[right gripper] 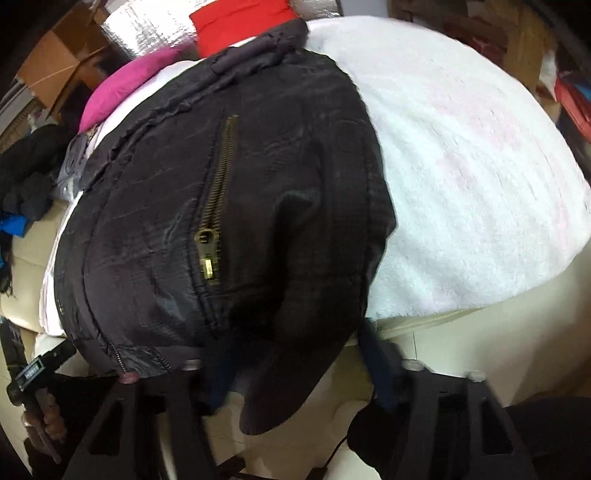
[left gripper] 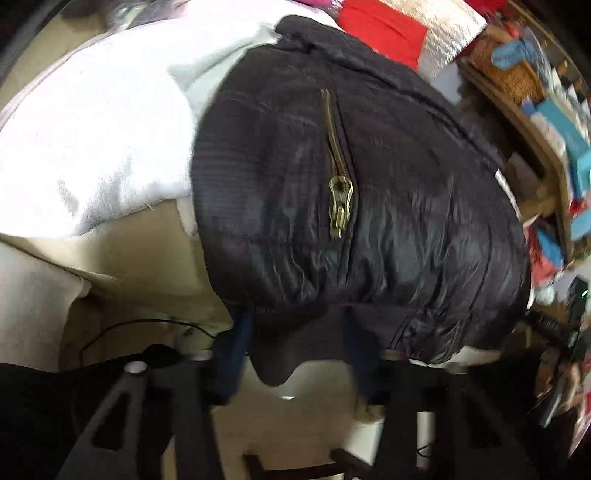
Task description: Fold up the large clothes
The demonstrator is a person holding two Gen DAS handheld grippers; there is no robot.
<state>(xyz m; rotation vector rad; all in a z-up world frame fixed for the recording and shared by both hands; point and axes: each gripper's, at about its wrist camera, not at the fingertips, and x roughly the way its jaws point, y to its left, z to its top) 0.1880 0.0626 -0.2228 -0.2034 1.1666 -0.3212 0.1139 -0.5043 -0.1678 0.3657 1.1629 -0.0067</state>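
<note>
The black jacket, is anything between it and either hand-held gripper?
Nothing visible. The black jacket hangs right at both: its ribbed hem drapes between the left hand-held gripper's fingers and the right hand-held gripper's fingers. Jaw closure is hidden by fabric.

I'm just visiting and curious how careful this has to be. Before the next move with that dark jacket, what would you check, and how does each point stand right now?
1. Dark jacket lies on the white fluffy blanket: ok.
2. Left tongs have the jacket's near hem between their fingers: ok, though whether they pinch it, cannot tell.
3. Right tongs sit likewise at the near hem: ok; grip itself, cannot tell.
4. Brass zipper pull faces up, not tucked under: ok.
5. Jacket lying flat: not ok, a ribbed cuff hangs off the near edge.
6. Far side free for folding: not ok, a red item and pink item lie close behind the collar.
</note>
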